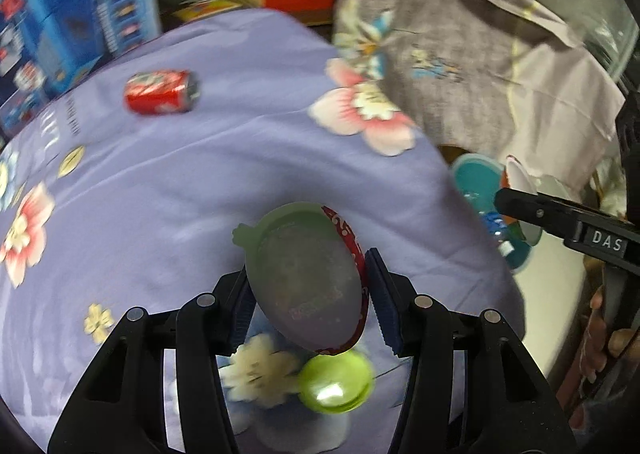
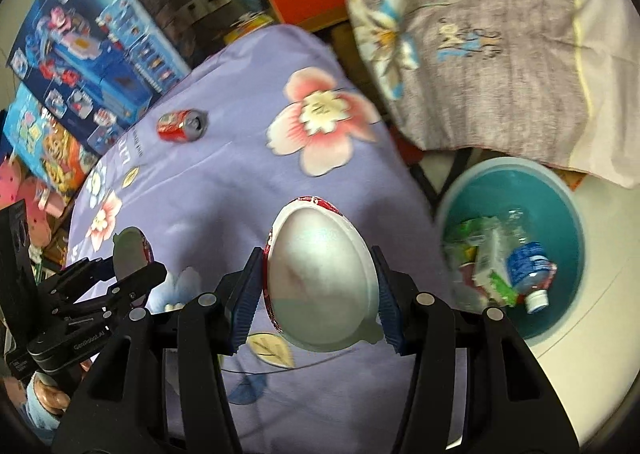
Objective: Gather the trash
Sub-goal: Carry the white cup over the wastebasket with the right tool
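With one egg-shaped shell half (image 1: 308, 282) clamped in the left gripper (image 1: 308, 290) and the other half (image 2: 320, 278) clamped in the right gripper (image 2: 318, 286), both should be carried level over the teal bin (image 2: 568, 209) at right before being released.

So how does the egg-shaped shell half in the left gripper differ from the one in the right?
The grey-green egg-shaped shell half in the left gripper looks dull and translucent, with its tab at the far end. The white egg-shaped shell half in the right gripper looks bright and opaque, with its tab at the near end. Both have red printed rims and are clamped edge-on between blue-padded fingers.
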Demonstrator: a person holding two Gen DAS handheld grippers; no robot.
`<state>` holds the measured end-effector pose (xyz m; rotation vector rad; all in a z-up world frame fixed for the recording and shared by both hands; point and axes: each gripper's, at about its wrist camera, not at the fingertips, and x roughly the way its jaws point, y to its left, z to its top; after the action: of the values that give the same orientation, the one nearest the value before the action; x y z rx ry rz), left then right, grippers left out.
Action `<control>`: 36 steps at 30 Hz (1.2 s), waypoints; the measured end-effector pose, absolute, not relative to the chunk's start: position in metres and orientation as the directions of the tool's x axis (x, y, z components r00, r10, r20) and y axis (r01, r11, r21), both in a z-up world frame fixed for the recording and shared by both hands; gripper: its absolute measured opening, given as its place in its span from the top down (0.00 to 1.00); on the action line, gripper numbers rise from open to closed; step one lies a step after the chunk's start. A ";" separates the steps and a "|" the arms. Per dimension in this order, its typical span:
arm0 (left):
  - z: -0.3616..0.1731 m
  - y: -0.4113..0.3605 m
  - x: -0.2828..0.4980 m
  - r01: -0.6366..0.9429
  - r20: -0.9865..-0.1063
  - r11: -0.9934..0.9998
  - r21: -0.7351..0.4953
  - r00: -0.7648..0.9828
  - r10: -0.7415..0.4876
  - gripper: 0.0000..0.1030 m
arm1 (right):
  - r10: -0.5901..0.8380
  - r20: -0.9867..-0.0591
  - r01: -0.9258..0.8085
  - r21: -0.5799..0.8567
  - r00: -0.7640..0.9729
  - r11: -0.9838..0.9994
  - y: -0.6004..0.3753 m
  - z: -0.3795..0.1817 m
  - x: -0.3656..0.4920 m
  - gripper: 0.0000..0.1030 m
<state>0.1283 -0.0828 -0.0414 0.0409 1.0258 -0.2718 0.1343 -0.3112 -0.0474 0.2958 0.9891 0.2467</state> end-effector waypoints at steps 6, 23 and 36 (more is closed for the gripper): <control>-0.038 -0.132 0.136 0.330 -0.847 0.940 -0.083 0.473 -0.241 0.49 | 0.314 -0.756 0.000 0.384 0.574 0.924 -0.360 -0.044 0.129 0.52; -0.042 -0.261 0.149 0.503 -0.856 0.862 -0.070 0.414 -0.310 0.49 | 0.239 -0.746 0.168 0.425 0.622 0.889 -0.482 -0.064 0.113 0.51; -0.081 -0.339 0.161 0.585 -0.893 0.809 -0.067 0.326 -0.309 0.49 | 0.236 -0.767 0.242 0.452 0.596 0.858 -0.523 -0.094 0.113 0.51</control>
<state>0.1610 -0.3387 -0.0810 0.2892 1.0920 -0.5964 0.1128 -0.5230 -0.0940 0.5600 0.9452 -0.0034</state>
